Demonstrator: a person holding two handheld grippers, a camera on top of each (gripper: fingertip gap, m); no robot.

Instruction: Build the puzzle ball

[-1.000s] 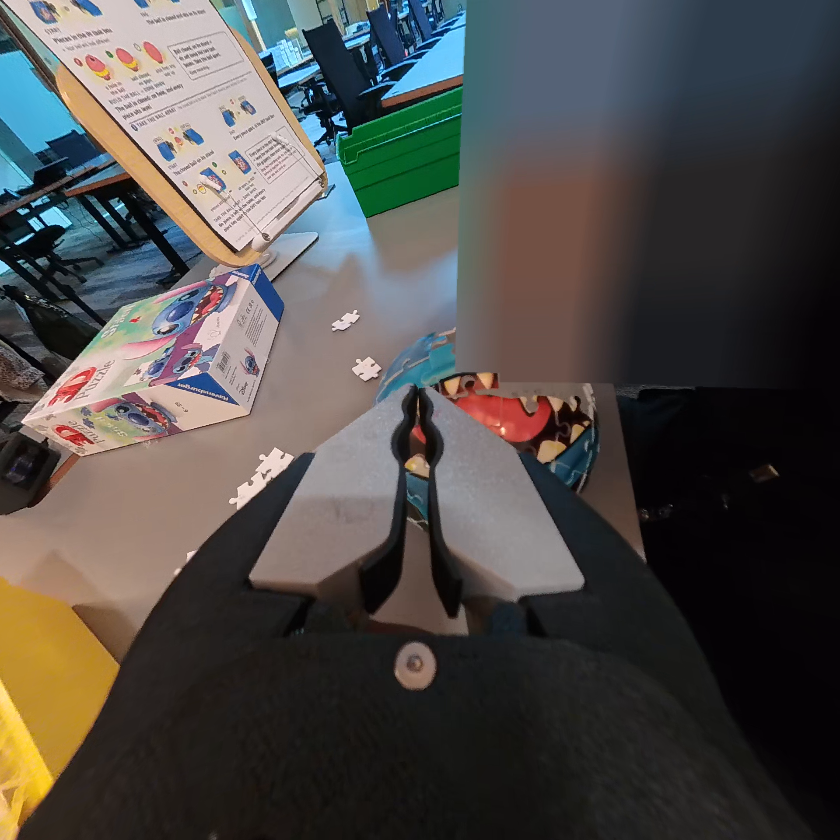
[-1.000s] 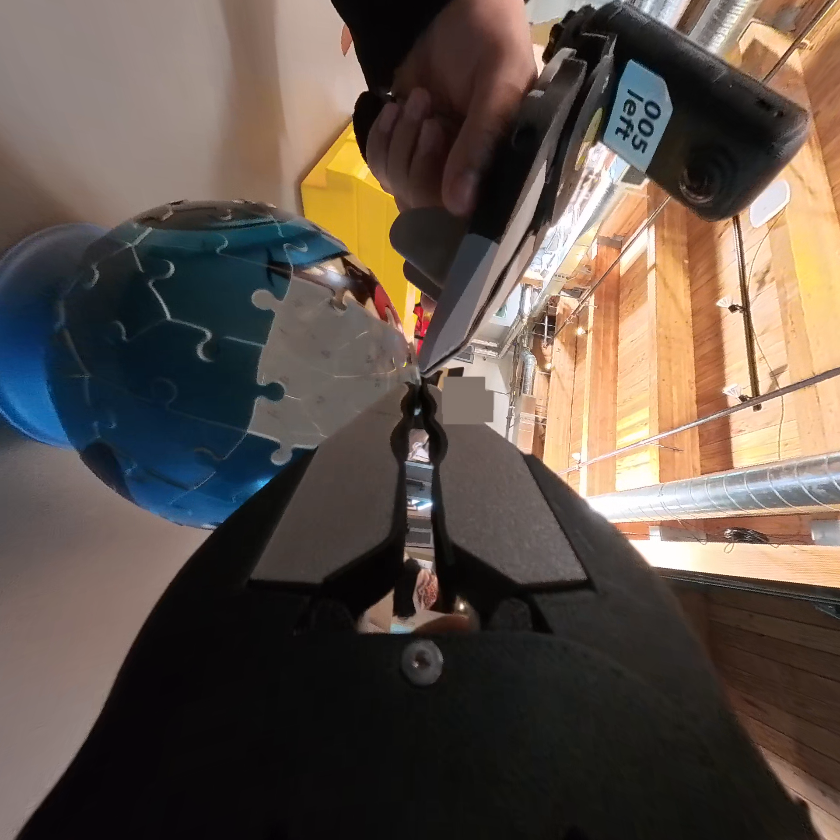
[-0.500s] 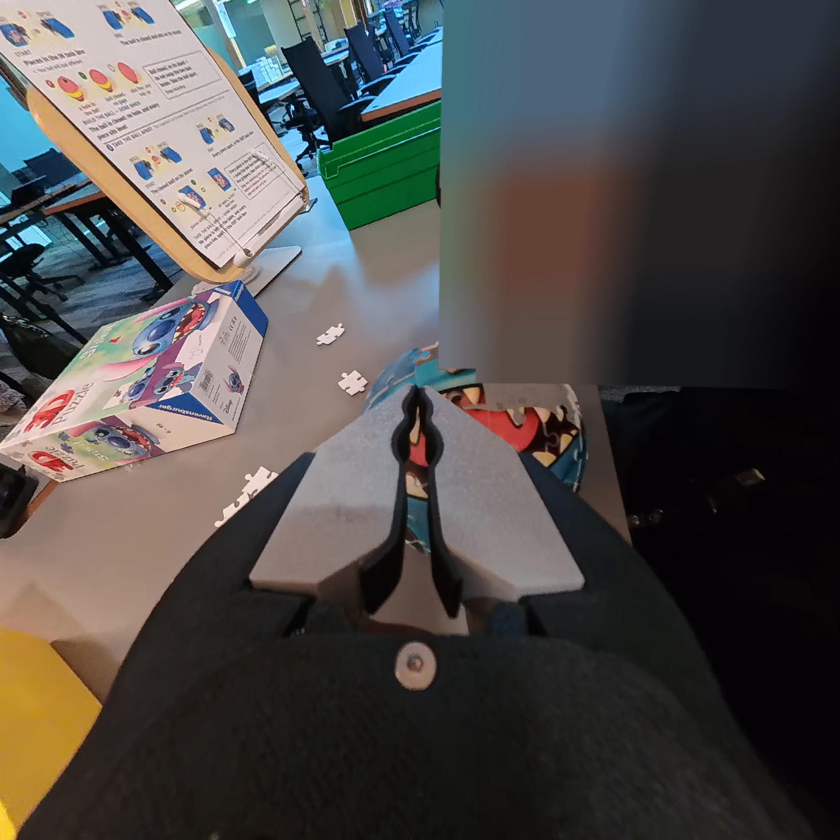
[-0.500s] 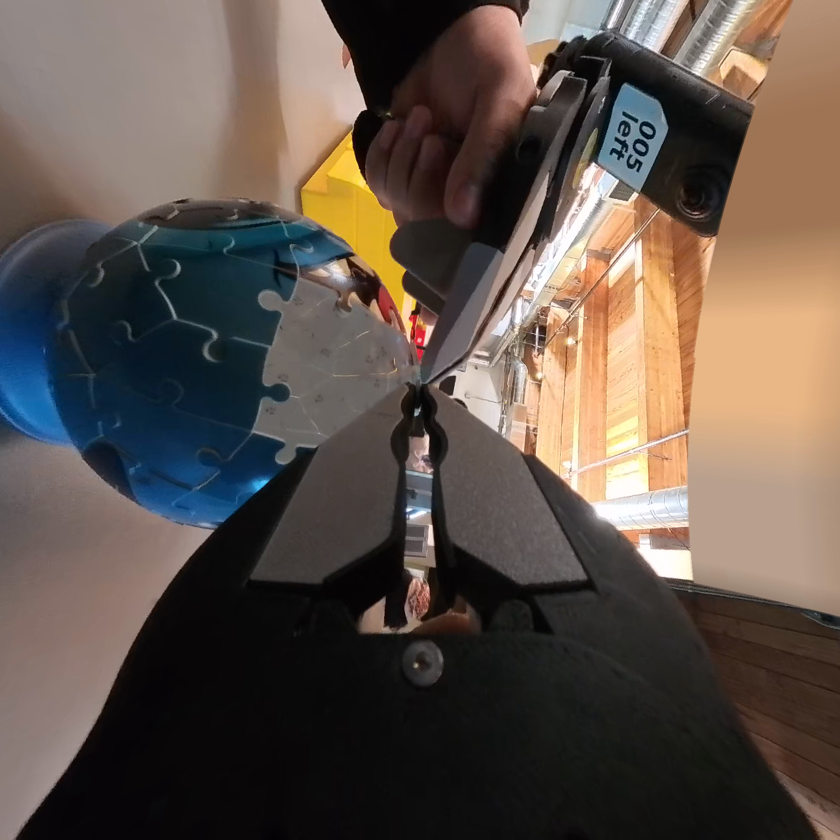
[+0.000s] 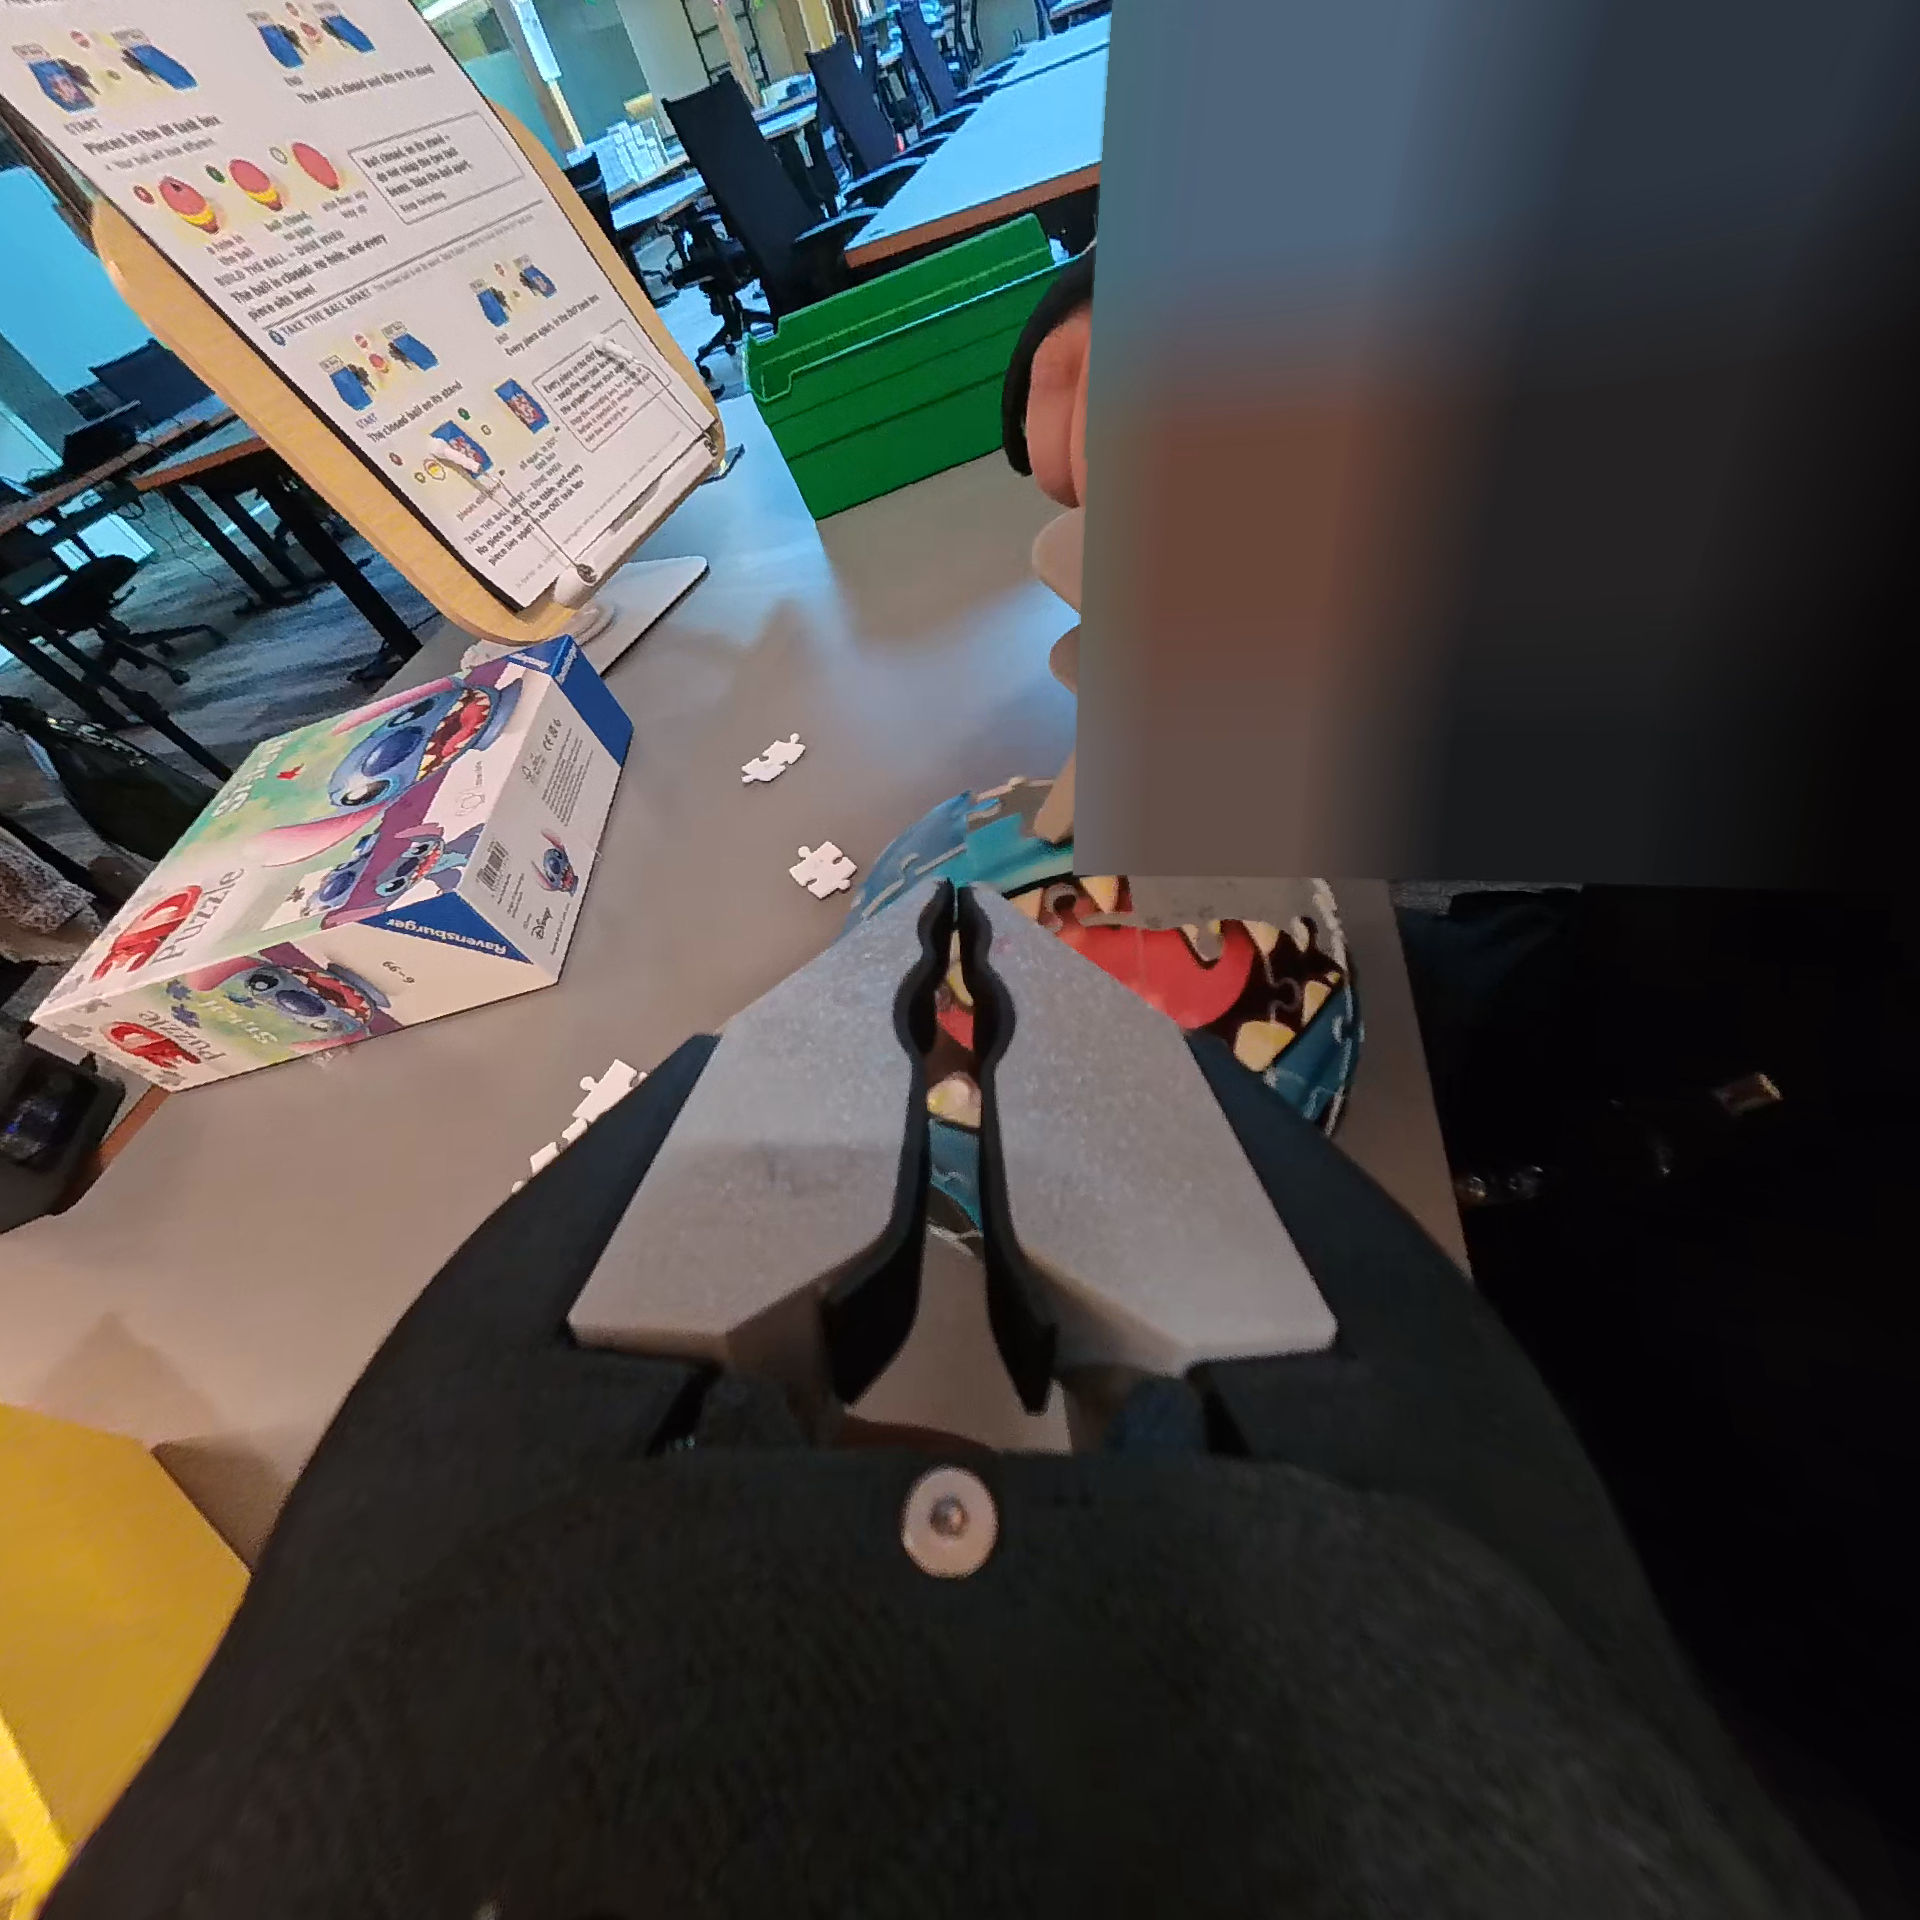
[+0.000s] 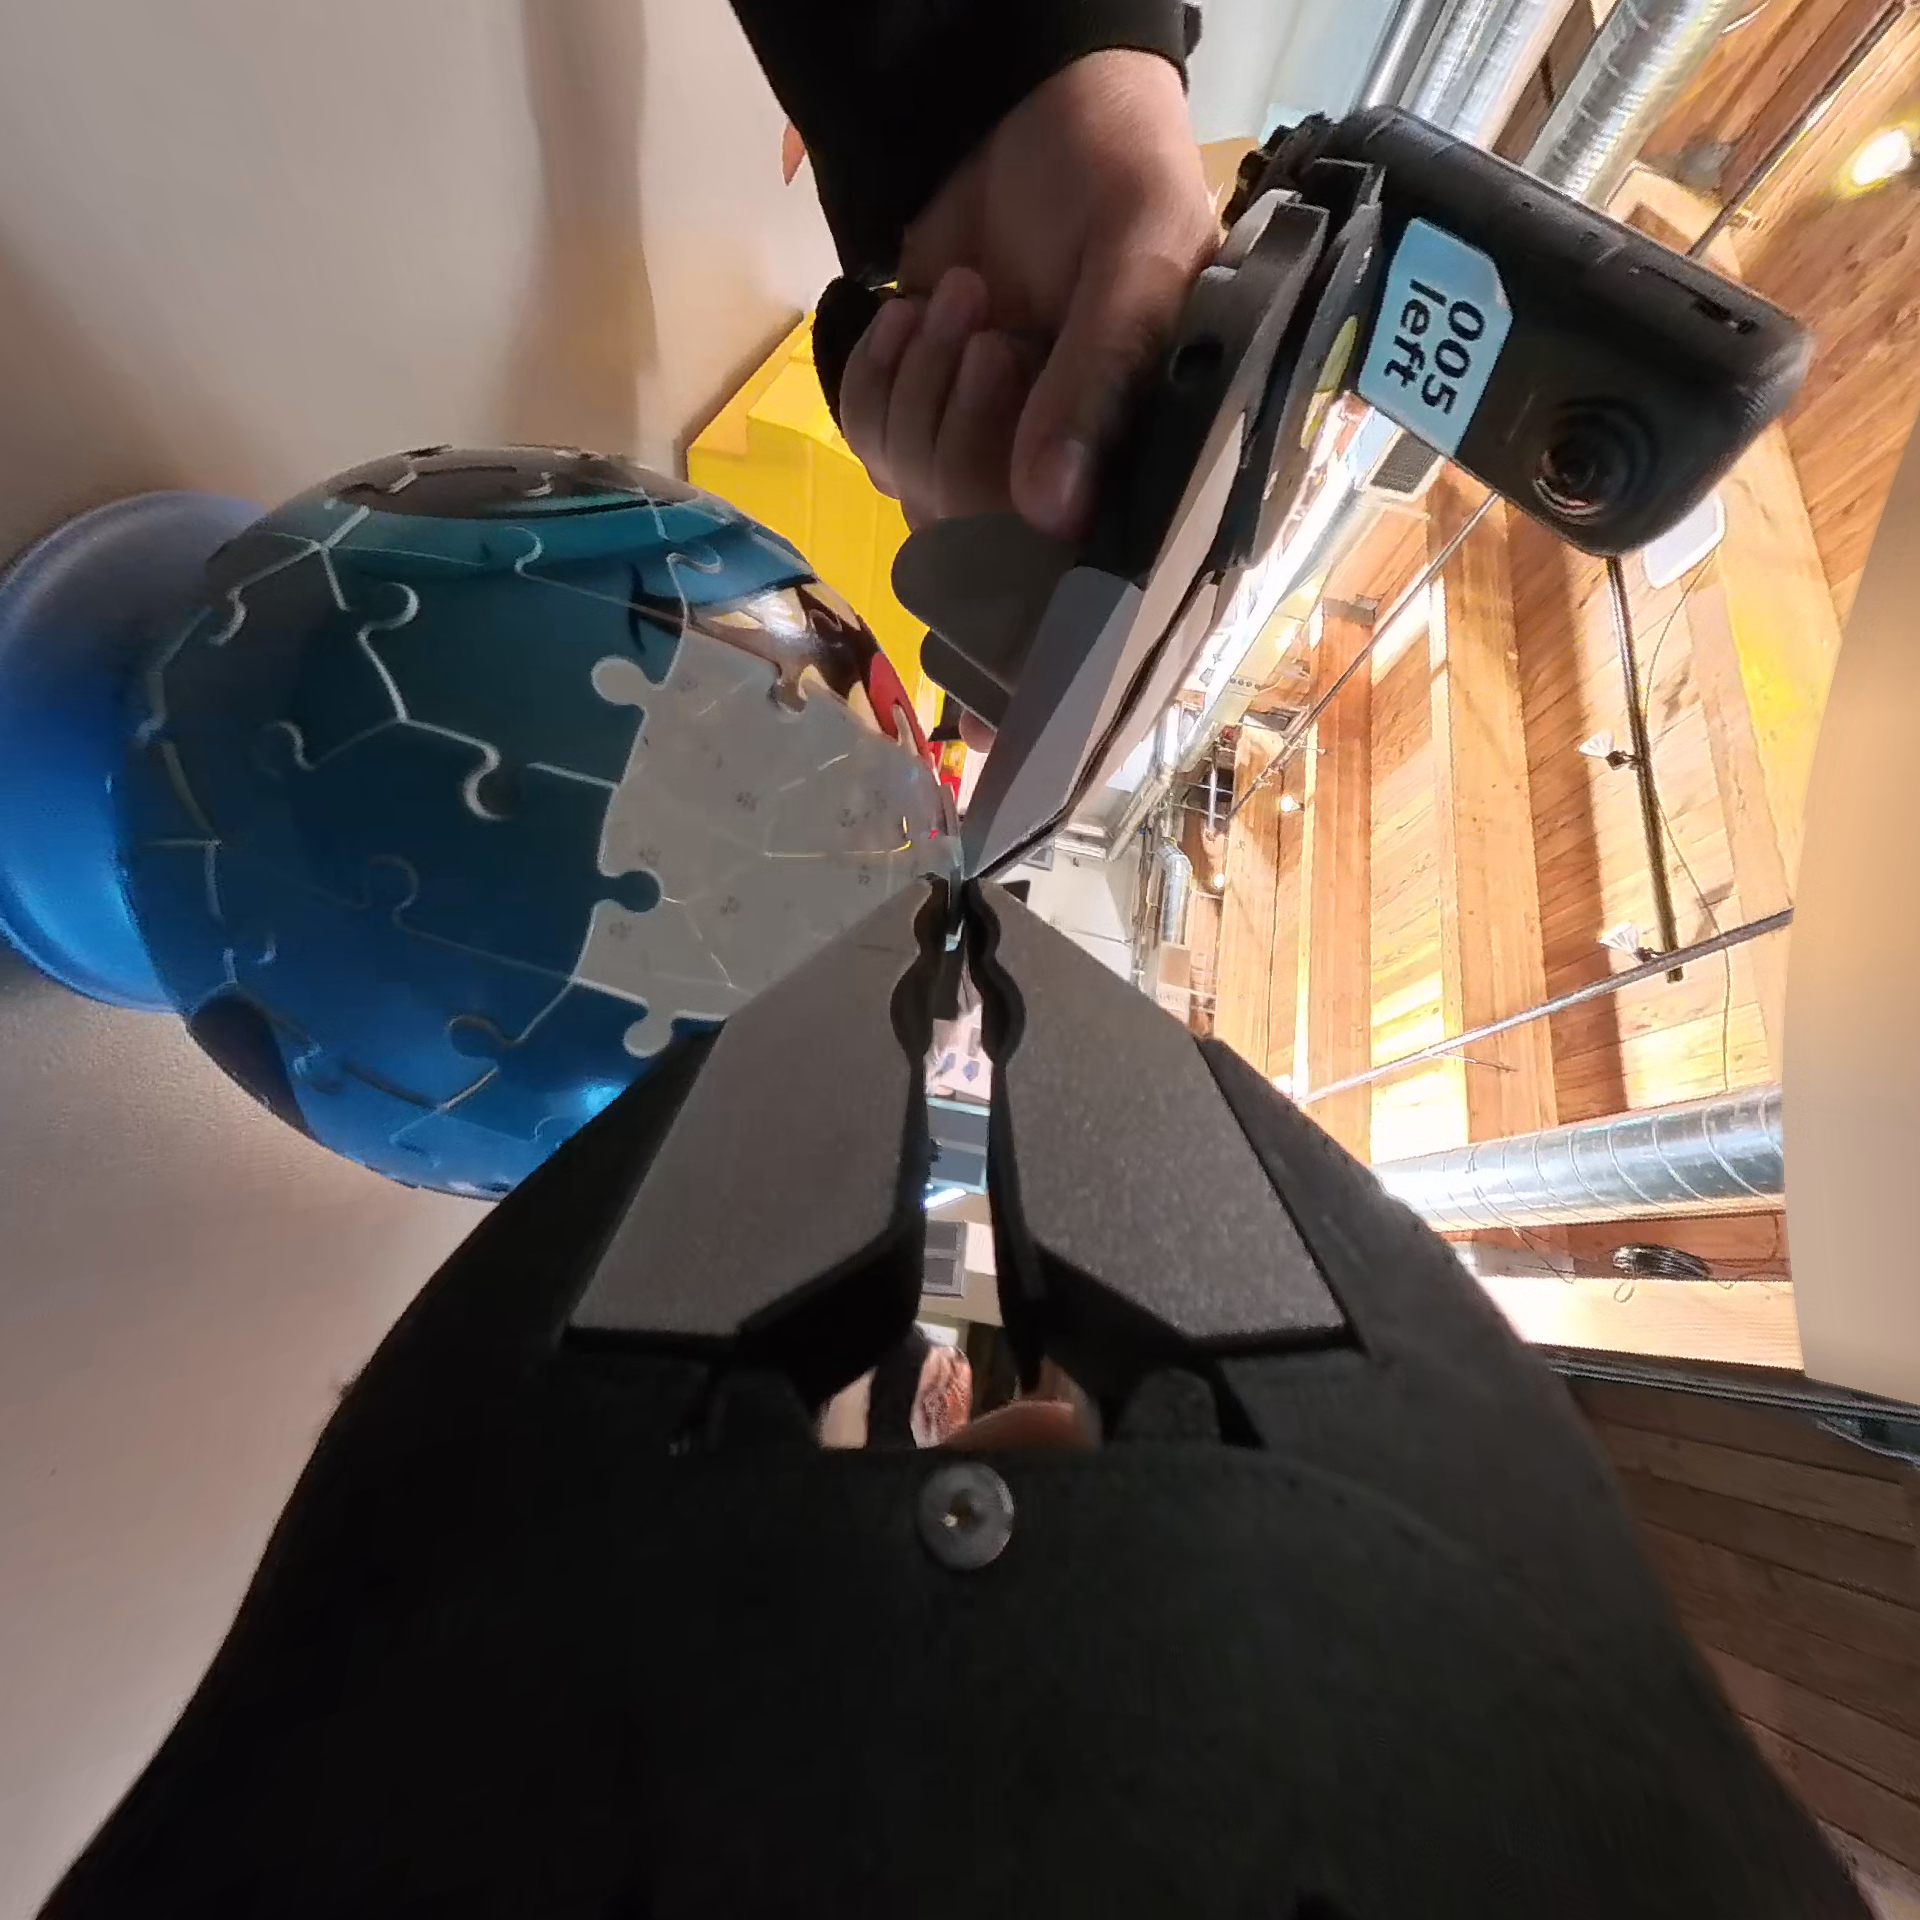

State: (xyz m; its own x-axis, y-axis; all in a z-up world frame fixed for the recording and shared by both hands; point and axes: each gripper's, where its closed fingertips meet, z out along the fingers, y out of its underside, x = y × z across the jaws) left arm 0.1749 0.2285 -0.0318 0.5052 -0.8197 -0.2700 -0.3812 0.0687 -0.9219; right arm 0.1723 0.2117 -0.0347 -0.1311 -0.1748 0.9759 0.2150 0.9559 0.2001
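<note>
The puzzle ball [image 6: 364, 831] is blue, with a patch of white pieces [image 6: 748, 831], and sits on a blue stand [image 6: 62, 727]. In the left wrist view the ball [image 5: 1195, 966] shows a red mouth with teeth. My right gripper [image 6: 951, 914] has black fingers shut on a thin sliver of puzzle piece at the rim of the white patch. My left gripper [image 5: 956, 904] has grey fingers closed to a narrow slit just above the ball. In the right wrist view its tip [image 6: 982, 857] meets my right gripper's tip at the rim. What it pinches is hidden.
Loose white pieces [image 5: 823, 865] [image 5: 772, 756] lie on the grey table [image 5: 312, 1195]. A puzzle box [image 5: 364, 873] lies left, with an instruction board [image 5: 395, 312] behind it. Green bins [image 5: 904, 364] stand at the back. A yellow bin [image 5: 83, 1558] is near left. A hand [image 6: 1018, 312] holds the left gripper. The grippers are tip to tip, or close to it.
Both grippers stay tip to tip at the ball's rim. The left view has only wobbled slightly, and the ball has not moved.
</note>
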